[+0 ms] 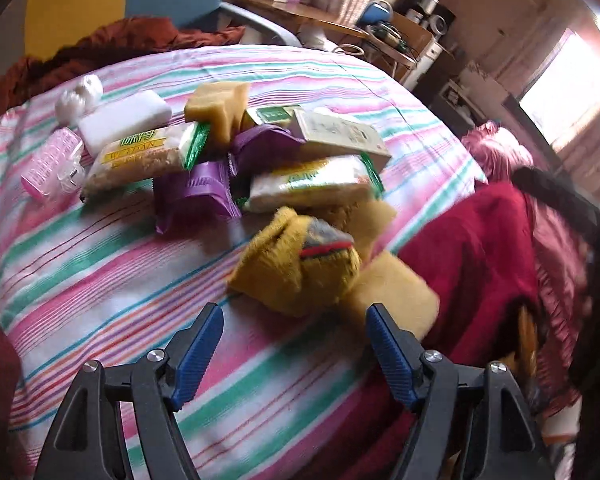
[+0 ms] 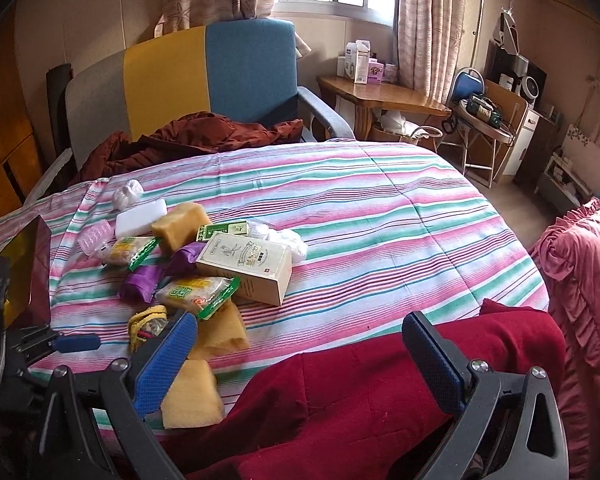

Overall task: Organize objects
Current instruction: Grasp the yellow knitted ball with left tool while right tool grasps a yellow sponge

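Left gripper (image 1: pixel 294 314): jaws spread wide, nothing between the blue pads, no contact; it hangs over bare striped bedspread (image 1: pixel 100 280) with a folded yellow sock (image 1: pixel 284 268) just ahead of the fingertips. Right gripper (image 2: pixel 300 340): jaws likewise released and wide, empty, poised above a dark red blanket (image 2: pixel 360 392) at the near edge of the bed; its left pad overlaps the sock in that view, contact not determinable. Clutter sits in one heap on the left-centre of the bedspread: cream carton (image 2: pixel 246 266), two green-edged snack packets (image 1: pixel 140 156) (image 1: pixel 308 188), purple wrappers (image 1: pixel 196 196), yellow sponge blocks (image 1: pixel 216 100) (image 2: pixel 192 396), white bar (image 1: pixel 126 122), pink clear case (image 1: pixel 48 164), white knotted bundle (image 1: pixel 80 94). Packets overlap the wrappers; the carton rests partly on one packet. Open room: the right half of the bedspread is uncluttered out to its far and right edges. Far edge meets a brown garment (image 2: pixel 188 140) and an armchair (image 2: pixel 220 64); pink ruffled fabric (image 2: pixel 580 280) lies beside the right edge.
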{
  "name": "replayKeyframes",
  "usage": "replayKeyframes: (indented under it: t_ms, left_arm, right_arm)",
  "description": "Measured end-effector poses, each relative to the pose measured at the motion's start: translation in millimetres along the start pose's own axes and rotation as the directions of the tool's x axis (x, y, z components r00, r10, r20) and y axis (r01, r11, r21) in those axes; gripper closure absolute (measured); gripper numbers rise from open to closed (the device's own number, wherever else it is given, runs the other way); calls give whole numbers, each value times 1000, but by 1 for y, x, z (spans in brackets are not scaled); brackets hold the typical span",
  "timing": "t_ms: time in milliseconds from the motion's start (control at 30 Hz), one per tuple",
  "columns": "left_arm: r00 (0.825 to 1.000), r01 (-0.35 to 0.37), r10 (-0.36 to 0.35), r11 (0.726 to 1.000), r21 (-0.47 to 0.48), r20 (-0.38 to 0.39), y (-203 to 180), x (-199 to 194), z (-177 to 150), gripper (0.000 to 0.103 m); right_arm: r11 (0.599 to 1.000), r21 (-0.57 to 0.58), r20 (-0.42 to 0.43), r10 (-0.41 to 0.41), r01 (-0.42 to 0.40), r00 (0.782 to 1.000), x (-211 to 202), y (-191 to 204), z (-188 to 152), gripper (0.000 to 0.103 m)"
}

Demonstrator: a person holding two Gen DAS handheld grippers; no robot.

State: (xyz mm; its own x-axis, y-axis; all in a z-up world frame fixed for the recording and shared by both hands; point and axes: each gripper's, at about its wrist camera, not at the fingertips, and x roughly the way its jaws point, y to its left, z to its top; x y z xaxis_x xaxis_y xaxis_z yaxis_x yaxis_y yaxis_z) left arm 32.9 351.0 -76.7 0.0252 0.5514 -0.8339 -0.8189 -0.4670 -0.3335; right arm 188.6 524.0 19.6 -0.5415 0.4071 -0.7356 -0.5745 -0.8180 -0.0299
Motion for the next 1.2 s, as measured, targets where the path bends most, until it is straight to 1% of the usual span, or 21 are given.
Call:
replayKeyframes:
  t_ms: [33, 133, 200, 267, 333, 400, 433, 500, 533, 567, 600, 667, 733, 833, 867, 900, 967, 1033, 1067, 1100, 1200]
  left_arm:
    - [1000, 0, 0, 1000, -4, 6, 1, 1, 4, 29]
    - [999, 37, -37, 999, -7, -6, 0, 10, 18, 27]
    - [999, 34, -34, 999, 3, -6, -3, 20, 25, 28]
    - [999, 24, -23, 1000, 13, -22, -3, 31, 29, 31]
    - [999, 44, -44, 999, 20, -31, 0, 38, 29, 36]
    - [998, 66, -66, 998, 18, -5, 7, 32, 25, 47]
    - [997, 72, -72, 997, 17, 6, 10, 28, 24, 50]
    - [997, 70, -70, 997, 21, 39, 14, 15, 19, 61]
    - [996, 64, -66, 997, 31, 53, 15, 8, 16, 62]
    - [996, 53, -57, 997, 48, 68, 15, 2, 14, 70]
    - [995, 45, -52, 996, 76, 88, 14, -5, 11, 74]
    - [994, 19, -31, 993, 115, 106, 10, -11, 5, 74]
    - [994, 13, -26, 992, 127, 104, 9, -11, 2, 74]
    - [995, 29, -40, 992, 122, 86, 10, -7, -2, 73]
    - [996, 38, -48, 991, 125, 80, 9, -5, -1, 68]
    - [996, 48, -57, 991, 128, 65, 8, -3, -2, 59]
    - [997, 49, -57, 992, 118, 59, 4, 1, 1, 50]
    - [997, 63, -67, 993, 97, 40, 5, 6, 5, 48]
    - [998, 56, -59, 995, 79, 32, 6, 8, 5, 46]
    - [999, 50, -51, 997, 62, 14, 8, 13, 7, 45]
    - [998, 62, -62, 998, 27, -27, 10, 24, 8, 45]
  right_arm:
    - [1000, -6, -3, 3, -3, 1000, 1, 1, -1, 0]
    - [999, -32, -17, 15, -16, 1000, 2, 4, -3, 0]
    - [998, -58, -32, 20, -22, 999, 3, 7, -5, 0]
    - [996, -88, -52, 26, -31, 998, 3, 10, -7, 0]
    - [992, -117, -83, 35, -44, 996, 6, 13, -10, 0]
    - [986, -152, -125, 44, -63, 991, 10, 19, -13, 0]
    - [984, -162, -140, 53, -75, 989, 11, 21, -14, 0]
    - [974, -191, -185, 86, -122, 979, 15, 30, -15, 0]
    - [967, -207, -210, 103, -147, 972, 17, 36, -15, 0]
    - [956, -232, -239, 121, -177, 963, 20, 46, -16, 0]
    - [947, -256, -261, 126, -195, 957, 23, 55, -17, 0]
    - [919, -321, -324, 120, -228, 938, 33, 77, -21, 0]
    - [897, -361, -390, 105, -257, 915, 48, 94, -26, 0]
    - [867, -427, -468, 31, -257, 883, 74, 111, -35, 1]
    - [861, -439, -487, 12, -258, 873, 79, 113, -37, 4]
    - [856, -448, -502, 0, -260, 865, 83, 113, -39, 7]
    - [848, -458, -527, -20, -265, 850, 91, 116, -44, 19]
    - [844, -465, -542, -33, -267, 840, 95, 118, -49, 22]
    - [843, -460, -553, -26, -279, 833, 96, 118, -52, 25]
    - [842, -460, -558, -26, -283, 830, 97, 118, -55, 28]
    - [845, -436, -568, 9, -310, 823, 94, 116, -61, 42]
